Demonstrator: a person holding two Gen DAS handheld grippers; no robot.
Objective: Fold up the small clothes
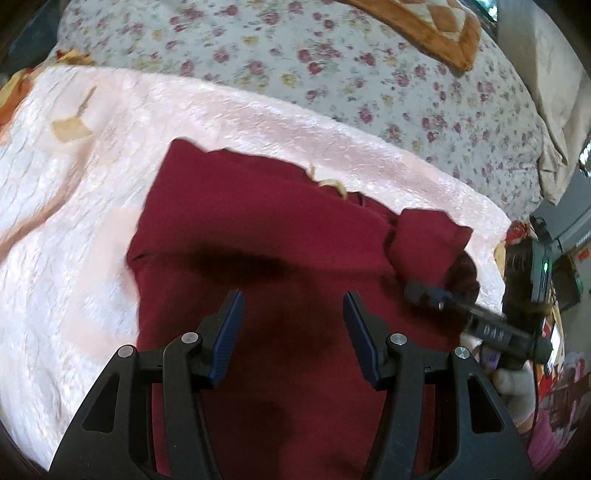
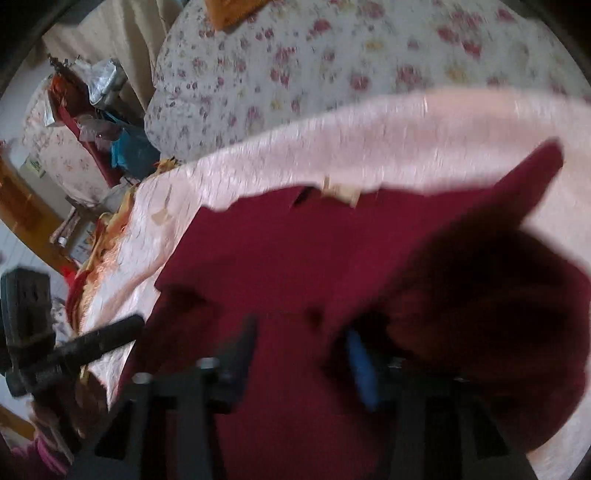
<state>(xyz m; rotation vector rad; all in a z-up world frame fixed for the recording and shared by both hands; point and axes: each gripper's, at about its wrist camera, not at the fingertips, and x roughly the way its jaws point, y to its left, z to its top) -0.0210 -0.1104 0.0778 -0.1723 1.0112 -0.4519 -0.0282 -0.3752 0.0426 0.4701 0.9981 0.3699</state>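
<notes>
A dark red small garment (image 1: 258,240) lies spread on a pale pink blanket (image 1: 92,177), its tan neck label (image 1: 334,184) at the far edge. One sleeve (image 1: 428,236) is folded in at the right. My left gripper (image 1: 293,332) hovers over the garment's middle, open, with nothing between its blue pads. My right gripper (image 2: 301,354) is blurred, its jaws apart above the red garment (image 2: 277,258). A dark bunch of the cloth (image 2: 480,314) lies over its right finger. The right gripper (image 1: 428,293) also shows low at the garment's right edge.
A floral quilt (image 1: 295,55) covers the bed beyond the blanket, with an orange-brown cushion (image 1: 443,33) at the back. The bed's edge and a cluttered shelf (image 2: 96,110) lie to the left in the right wrist view. The left gripper's body (image 2: 74,350) reaches in there.
</notes>
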